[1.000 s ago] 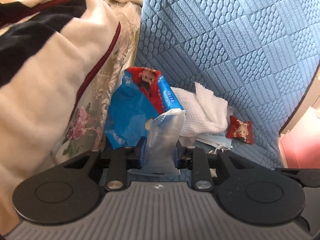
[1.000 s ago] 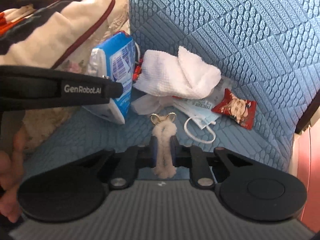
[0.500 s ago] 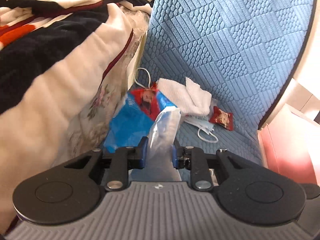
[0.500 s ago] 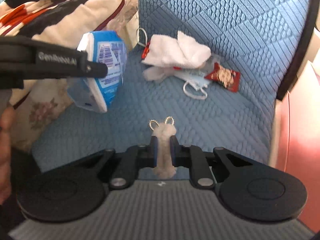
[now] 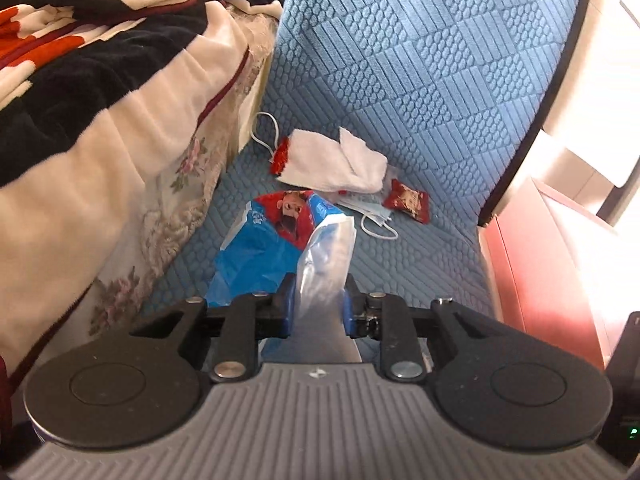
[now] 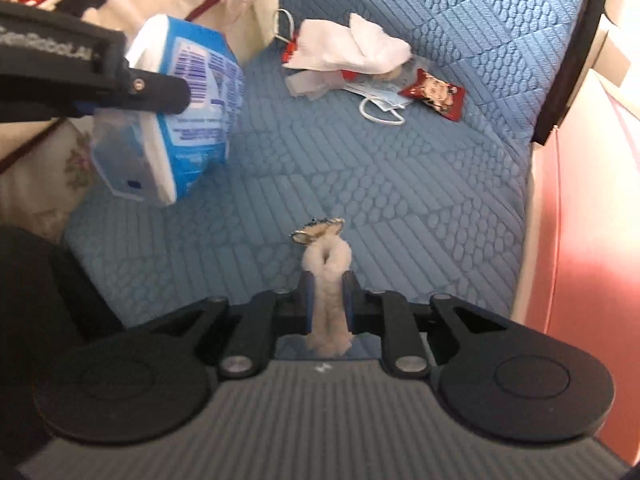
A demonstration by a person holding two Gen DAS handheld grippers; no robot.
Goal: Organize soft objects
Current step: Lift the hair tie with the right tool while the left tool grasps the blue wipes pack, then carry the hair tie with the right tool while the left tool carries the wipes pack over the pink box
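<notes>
My left gripper is shut on the clear plastic end of a blue tissue pack with a red cartoon print. The right wrist view shows this pack hanging in the air at upper left. My right gripper has a cream fluffy hair tie with a gold charm between its pads. Its jaws are opening, and the fluffy loop still fills the gap and touches both pads. Both grippers hover over the blue quilted sofa seat.
At the back of the seat lie a white towel, a blue face mask and a red snack packet. A striped blanket over a floral cover rises on the left. A pink surface borders the seat on the right.
Both grippers have drawn back from the pile at the seat's back, each carrying its item. The tissue pack now hangs free of the seat. The hair tie's loop has puffed out between the right pads.
</notes>
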